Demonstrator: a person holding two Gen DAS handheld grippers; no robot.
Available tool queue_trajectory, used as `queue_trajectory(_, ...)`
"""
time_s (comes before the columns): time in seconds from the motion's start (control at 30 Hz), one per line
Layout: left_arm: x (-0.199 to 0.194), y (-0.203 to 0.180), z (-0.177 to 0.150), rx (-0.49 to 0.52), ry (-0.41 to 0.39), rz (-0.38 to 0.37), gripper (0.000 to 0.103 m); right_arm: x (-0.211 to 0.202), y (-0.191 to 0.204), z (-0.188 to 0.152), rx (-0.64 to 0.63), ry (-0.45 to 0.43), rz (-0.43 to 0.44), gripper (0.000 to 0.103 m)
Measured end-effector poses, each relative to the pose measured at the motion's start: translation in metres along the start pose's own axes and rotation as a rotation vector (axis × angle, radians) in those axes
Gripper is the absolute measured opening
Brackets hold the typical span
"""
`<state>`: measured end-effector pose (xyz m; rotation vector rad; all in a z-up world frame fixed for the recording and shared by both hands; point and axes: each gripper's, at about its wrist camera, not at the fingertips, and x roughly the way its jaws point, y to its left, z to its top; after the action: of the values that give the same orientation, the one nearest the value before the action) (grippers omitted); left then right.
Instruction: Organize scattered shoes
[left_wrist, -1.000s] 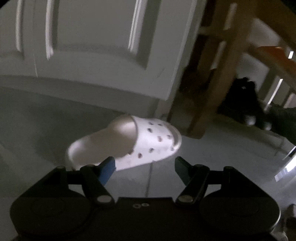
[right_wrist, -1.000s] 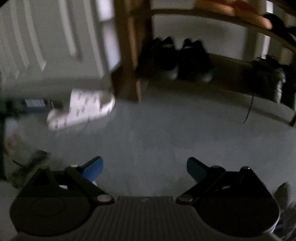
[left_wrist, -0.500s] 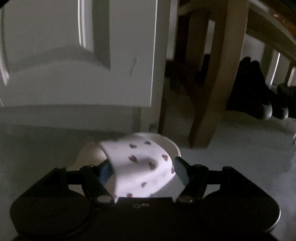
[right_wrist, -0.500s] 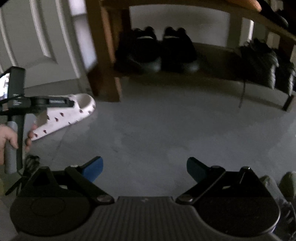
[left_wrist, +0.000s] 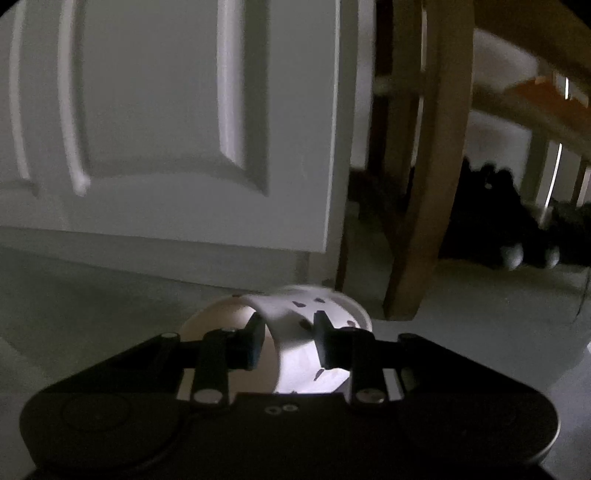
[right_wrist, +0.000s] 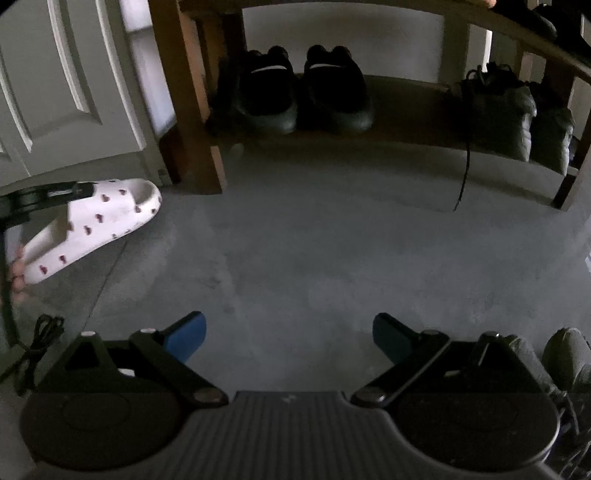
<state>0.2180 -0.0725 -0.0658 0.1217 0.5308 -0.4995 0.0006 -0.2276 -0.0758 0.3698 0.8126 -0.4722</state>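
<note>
- A grey carpet (right_wrist: 314, 240) filled the floor of the right wrist view, bare between the gripper and the furniture.
- A white panelled door (left_wrist: 166, 129) stood on the left, its lower edge just behind the slide.
- A wooden shoe rack (right_wrist: 192, 110) stood beside the door; its lower shelf held a pair of black sneakers (right_wrist: 303, 92) side by side, and farther right a dark laced shoe (right_wrist: 495, 110) whose lace trailed down onto the carpet.
- The white slide sandal (right_wrist: 92, 225), dotted with small dark red marks, was near the foot of the rack's left post, toe pointing toward it; its heel end appeared raised off the carpet.
- The right gripper (right_wrist: 288, 332) hovered low over the carpet with its blue-padded fingers spread wide and nothing between them, well apart from the sandal.
- The left gripper (left_wrist: 286, 336) was clamped on the sandal's strap, one finger inside under the strap and one on its outer face.
- A person's fingers (right_wrist: 16, 273) showed at the far left edge, on the left gripper's handle.
</note>
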Motion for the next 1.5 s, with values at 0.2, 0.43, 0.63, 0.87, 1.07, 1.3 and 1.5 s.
queue_trajectory(0.2,-0.132,0.0,-0.037,-0.036,-0.053,0.05,0.026,-0.02,0.0,-0.005,-0.075,-0.003,0.091,0.098)
queue_trajectory(0.43,-0.181,0.001,-0.077,-0.176,0.109,0.148,0.028,-0.035,0.002,-0.012,-0.183,0.022,0.197,0.098)
queue_trajectory(0.63,-0.168,0.007,-0.084,-0.269,0.183,0.18,0.07,-0.042,0.008,-0.009,-0.25,-0.017,0.259,0.098)
queue_trajectory(0.87,-0.159,-0.005,-0.085,-0.178,0.26,0.246,0.069,-0.046,0.029,-0.027,-0.462,-0.02,0.413,0.098)
queue_trajectory(1.07,-0.167,-0.001,-0.101,-0.222,0.331,0.222,0.069,-0.051,0.055,-0.056,-0.683,-0.085,0.528,0.098)
queue_trajectory(1.3,-0.176,0.003,-0.117,-0.275,0.407,0.19,0.069,-0.025,0.058,-0.014,-0.847,-0.002,0.812,0.098)
queue_trajectory(1.5,-0.18,-0.019,-0.122,-0.16,0.44,0.205,0.069,-0.006,0.062,-0.011,-0.812,0.121,0.748,0.098)
